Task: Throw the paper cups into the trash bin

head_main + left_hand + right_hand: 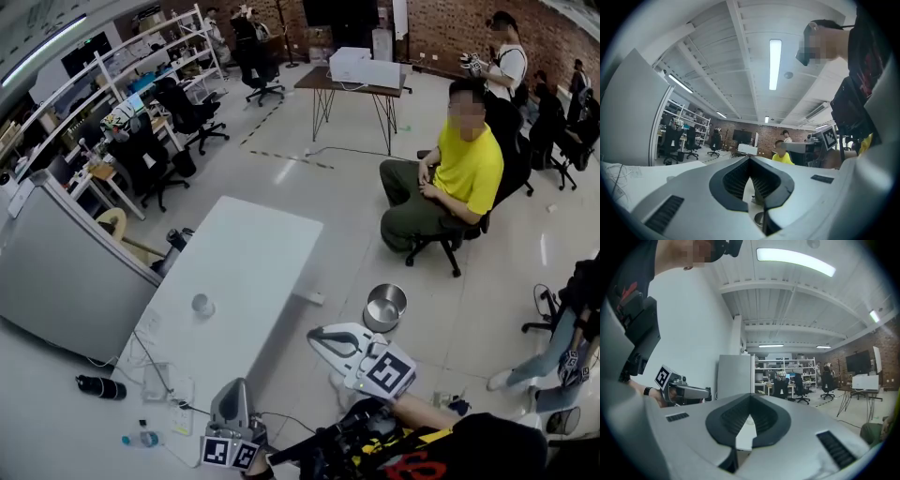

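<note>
A single white paper cup (202, 304) stands upright on the long white table (253, 253), near its left side. A round metal trash bin (385, 307) sits on the floor just right of the table's near end. My left gripper (234, 386) is low at the table's near end, jaws closed together and empty. My right gripper (321, 335) hovers between the table corner and the bin, also closed with nothing in it. In the left gripper view the left gripper (750, 159) faces the seated person. The right gripper (750, 397) looks over the table top (744, 439).
A person in a yellow shirt (466, 167) sits on an office chair beyond the bin. A grey partition (56, 272) stands left of the table. On the floor lie a dark bottle (100, 385), a plastic bottle (141, 438) and cables. Office chairs and shelves line the far left.
</note>
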### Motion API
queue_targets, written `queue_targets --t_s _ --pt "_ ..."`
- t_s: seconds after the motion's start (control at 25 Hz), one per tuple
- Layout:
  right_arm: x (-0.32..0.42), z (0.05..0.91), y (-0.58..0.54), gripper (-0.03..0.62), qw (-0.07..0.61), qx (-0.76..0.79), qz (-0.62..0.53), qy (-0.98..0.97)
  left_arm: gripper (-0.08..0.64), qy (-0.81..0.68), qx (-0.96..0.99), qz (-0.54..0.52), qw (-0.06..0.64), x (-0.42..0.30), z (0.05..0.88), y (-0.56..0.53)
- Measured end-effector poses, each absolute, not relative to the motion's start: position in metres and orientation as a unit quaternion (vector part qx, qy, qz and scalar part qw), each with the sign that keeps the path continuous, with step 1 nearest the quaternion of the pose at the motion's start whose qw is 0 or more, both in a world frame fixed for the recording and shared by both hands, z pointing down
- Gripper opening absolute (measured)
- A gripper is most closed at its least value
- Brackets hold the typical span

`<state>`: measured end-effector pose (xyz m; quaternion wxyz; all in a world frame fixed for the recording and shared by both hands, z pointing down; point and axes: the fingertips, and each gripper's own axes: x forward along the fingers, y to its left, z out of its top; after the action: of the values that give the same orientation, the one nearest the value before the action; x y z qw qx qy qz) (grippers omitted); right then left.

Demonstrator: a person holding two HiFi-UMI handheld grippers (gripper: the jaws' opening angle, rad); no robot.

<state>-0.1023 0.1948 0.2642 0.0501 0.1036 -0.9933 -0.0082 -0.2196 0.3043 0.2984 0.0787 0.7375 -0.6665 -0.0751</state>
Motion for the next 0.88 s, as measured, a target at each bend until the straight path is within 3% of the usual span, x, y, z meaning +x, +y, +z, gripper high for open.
queue_targets --t_s 0.88 --pt "-0.166 0.276 0.086 0.005 0.032 0.054 0.055 -0.997 0.003 -0.698 0.707 -0.061 0.098 -0.271 0.292 0.199"
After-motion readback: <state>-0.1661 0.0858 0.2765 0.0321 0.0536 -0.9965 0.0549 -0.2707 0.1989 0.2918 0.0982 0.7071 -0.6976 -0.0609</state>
